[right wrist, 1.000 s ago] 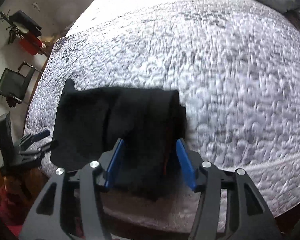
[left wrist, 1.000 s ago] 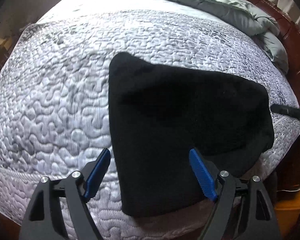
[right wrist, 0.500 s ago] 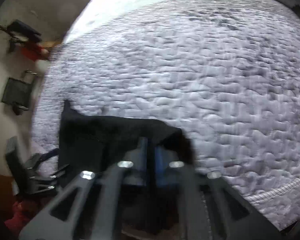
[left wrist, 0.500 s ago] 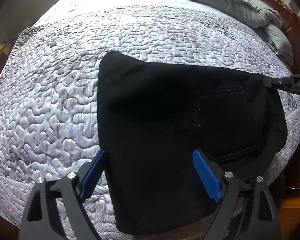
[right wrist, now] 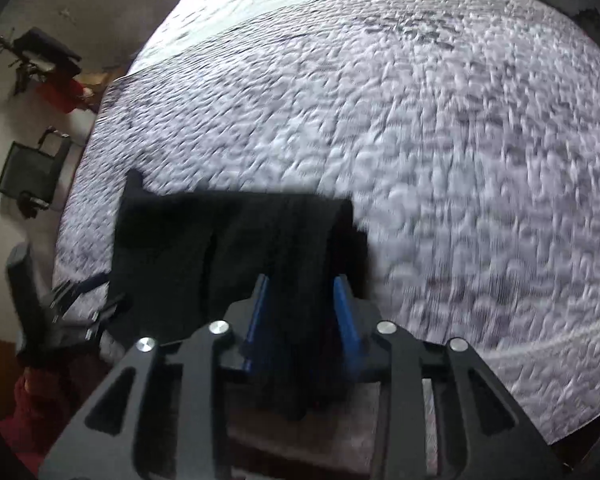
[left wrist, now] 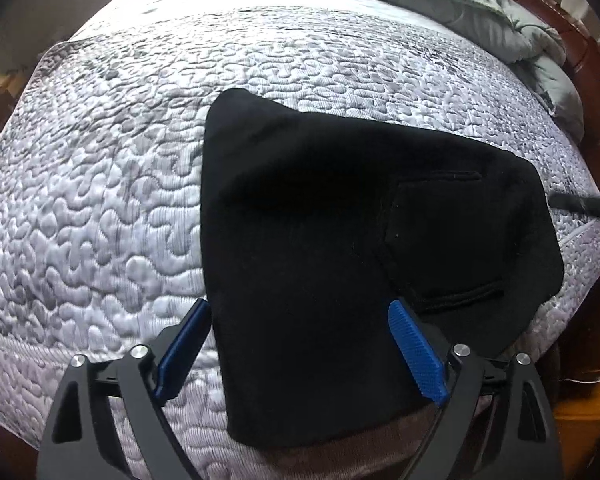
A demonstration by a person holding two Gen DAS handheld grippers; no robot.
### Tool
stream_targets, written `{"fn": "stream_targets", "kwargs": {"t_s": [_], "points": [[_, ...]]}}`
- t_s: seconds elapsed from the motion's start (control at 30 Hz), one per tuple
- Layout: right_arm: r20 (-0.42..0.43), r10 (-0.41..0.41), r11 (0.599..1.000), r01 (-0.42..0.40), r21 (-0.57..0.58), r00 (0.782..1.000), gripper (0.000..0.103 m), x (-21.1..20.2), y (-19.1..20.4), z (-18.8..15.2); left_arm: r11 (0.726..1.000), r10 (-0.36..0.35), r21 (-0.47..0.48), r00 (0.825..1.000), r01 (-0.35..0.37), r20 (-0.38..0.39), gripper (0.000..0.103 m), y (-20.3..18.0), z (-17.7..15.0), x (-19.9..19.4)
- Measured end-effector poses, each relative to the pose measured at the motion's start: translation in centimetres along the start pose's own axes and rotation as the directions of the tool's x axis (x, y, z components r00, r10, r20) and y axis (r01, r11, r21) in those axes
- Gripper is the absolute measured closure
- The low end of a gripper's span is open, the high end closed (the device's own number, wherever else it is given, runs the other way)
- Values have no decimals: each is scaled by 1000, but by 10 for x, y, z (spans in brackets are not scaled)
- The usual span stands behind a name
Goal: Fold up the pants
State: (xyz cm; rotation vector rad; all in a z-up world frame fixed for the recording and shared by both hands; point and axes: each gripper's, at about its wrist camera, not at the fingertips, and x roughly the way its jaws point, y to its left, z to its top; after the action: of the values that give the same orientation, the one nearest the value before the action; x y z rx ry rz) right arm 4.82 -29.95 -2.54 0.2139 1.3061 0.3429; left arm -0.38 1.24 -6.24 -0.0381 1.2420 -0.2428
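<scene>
Quilted grey bedspread (left wrist: 100,200), black pants (left wrist: 340,260), perhaps chair (right wrist: 28,172)

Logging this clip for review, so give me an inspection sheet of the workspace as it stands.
Surface: quilted bedspread on a bed.
Job's things: black pants folded near the bed's front edge.
Clutter: grey comforter bunched at the far end.
Grippers: left gripper open over the pants; right gripper part open astride the pants' end.
Cables: nothing seen.
Surroundings: wooden bed frame; black chair by the wall.

Left hand-held gripper (left wrist: 300,312) spread wide; right (right wrist: 302,290) partly parted.
</scene>
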Motion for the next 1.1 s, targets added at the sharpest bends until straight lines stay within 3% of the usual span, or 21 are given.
{"fn": "stream_targets", "kwargs": {"t_s": [0.03, 0.2, 0.37, 0.4, 0.43, 0.6, 0.7, 0.83, 0.87, 0.93, 1.03, 1.1], "points": [[-11, 17, 1000, -17, 5, 1000, 60, -1, -1, -8, 1000, -2, -2, 1000, 2, -3, 13, 1, -4, 0], [-60, 88, 996, -86, 32, 994, 61, 9, -6, -40, 1000, -7, -15, 999, 7, -35, 13, 2, -16, 8], [-78, 141, 990, -140, 18, 987, 88, 17, 1, -50, 1000, -3, -22, 999, 2, -41, 12, -2, -18, 13], [-76, 135, 991, -135, 4, 988, 98, 17, 4, -50, 1000, -2, -22, 999, 1, -41, 12, -3, -17, 14], [-74, 140, 990, -140, 1, 987, 99, 16, 5, -49, 1000, -1, -24, 999, 0, -41, 12, -2, -17, 14], [-75, 55, 997, -58, -48, 996, 101, 5, 8, -49, 1000, -4, -21, 999, 3, -39, 9, -3, -15, 17], [-112, -37, 998, 30, -62, 993, 101, 23, 2, -53, 1000, -8, -22, 999, 7, -38, 6, -7, -16, 21], [-124, -58, 998, 52, -45, 991, 100, 41, -1, -54, 1000, -7, -19, 999, 6, -36, 6, -9, -16, 25], [-114, -54, 997, 48, -55, 992, 99, 36, 1, -52, 1000, -11, -22, 999, 10, -41, 7, -7, -16, 22], [-87, -69, 996, 64, -56, 994, 84, 25, 1, -52, 1000, 1, -21, 1000, -1, -31, 8, -6, -13, 13], [-30, -100, 993, 98, -62, 995, 83, -2, 4, -51, 1000, -12, -15, 1000, 13, 29, 8, -6, -10, -10], [6, -78, 994, 78, -81, 997, 83, -17, 13, -49, 1000, -30, -8, 998, 30, 51, 8, -10, -6, -19]]}}
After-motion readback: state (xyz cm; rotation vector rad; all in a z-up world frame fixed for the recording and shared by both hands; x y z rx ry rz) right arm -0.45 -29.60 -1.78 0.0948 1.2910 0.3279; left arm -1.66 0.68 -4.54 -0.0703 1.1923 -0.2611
